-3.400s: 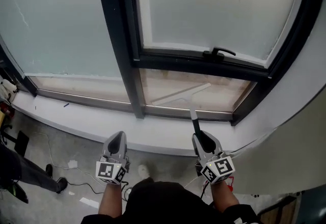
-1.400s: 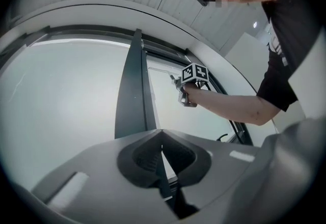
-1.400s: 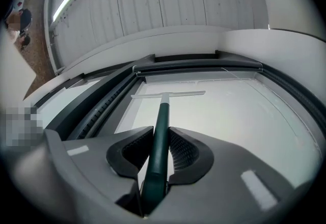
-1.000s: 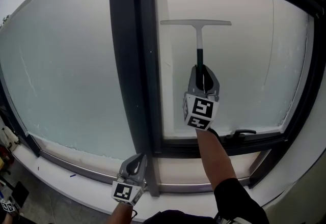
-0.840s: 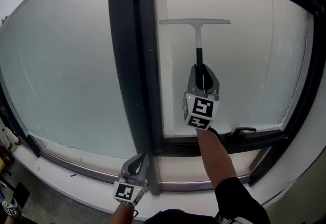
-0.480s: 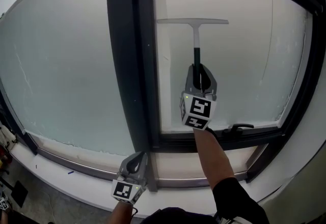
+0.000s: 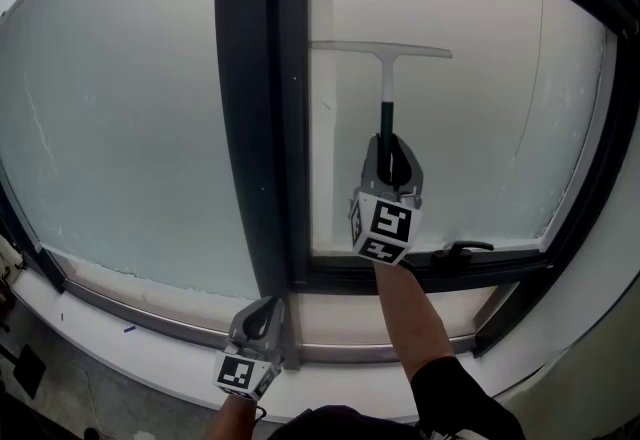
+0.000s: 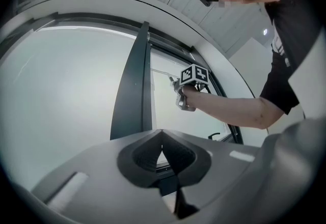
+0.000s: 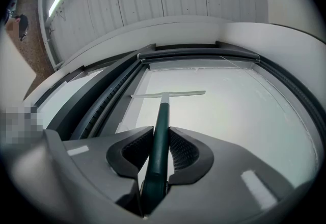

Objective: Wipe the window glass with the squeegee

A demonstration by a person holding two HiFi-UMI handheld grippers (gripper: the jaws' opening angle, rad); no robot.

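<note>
The right tongs [image 7: 388,150] are raised to the right-hand pane of the window glass [image 7: 480,118]. Their jaws are closed on the dark green handle of the squeegee [image 7: 386,93]. The right gripper view shows this plainly: the handle runs up between the two ribbed pads of the right tongs [image 9: 162,139], and both pads press on it. The squeegee [image 9: 163,111] stands upright. Its pale blade lies level across the upper part of that pane, against the glass, and its left end is just beside the dark frame post [image 7: 255,108] that divides the two panes. Below the tongs, near the pane's lower right corner, a black latch handle [image 7: 460,250] sits on the bottom rail.

The left tongs [image 7: 262,313] hang low at the near side, over the white sill [image 7: 150,348] and at the foot of the frame post, well apart from the squeegee. In the left gripper view, the jaws of the left tongs [image 8: 165,154] are brought together at the tips with nothing held between them (only a small chink of window shows behind the tips). The same view shows the person's outstretched forearm [image 8: 234,111].
</note>
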